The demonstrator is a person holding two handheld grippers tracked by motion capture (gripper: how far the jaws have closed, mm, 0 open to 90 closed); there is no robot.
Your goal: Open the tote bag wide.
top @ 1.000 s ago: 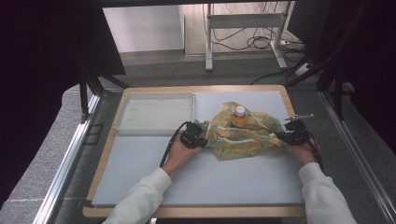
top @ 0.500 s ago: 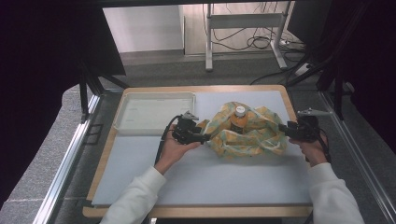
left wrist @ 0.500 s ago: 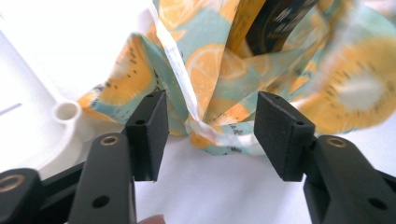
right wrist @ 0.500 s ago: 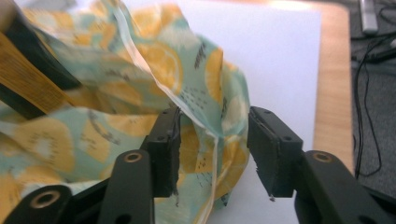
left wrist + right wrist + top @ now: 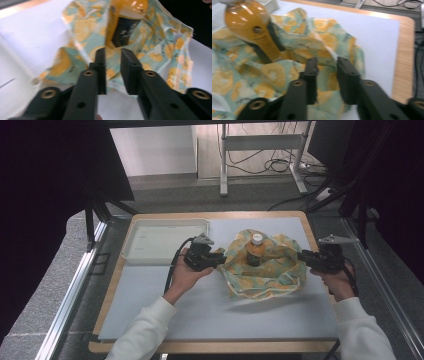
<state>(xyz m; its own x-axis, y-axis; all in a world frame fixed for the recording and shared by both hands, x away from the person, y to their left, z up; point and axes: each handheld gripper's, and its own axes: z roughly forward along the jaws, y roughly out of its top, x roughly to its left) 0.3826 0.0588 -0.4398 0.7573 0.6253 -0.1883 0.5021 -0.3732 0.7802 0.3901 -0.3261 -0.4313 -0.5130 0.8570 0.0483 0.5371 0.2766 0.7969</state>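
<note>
Patterned cloth, pinched at opposite edges by left claw and right claw, could slip free, toppling the orange bottle.

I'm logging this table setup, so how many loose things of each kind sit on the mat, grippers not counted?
Bottle of orange drink: 1
Patterned cloth around it: 1
White tray: 1
Total: 3
</note>
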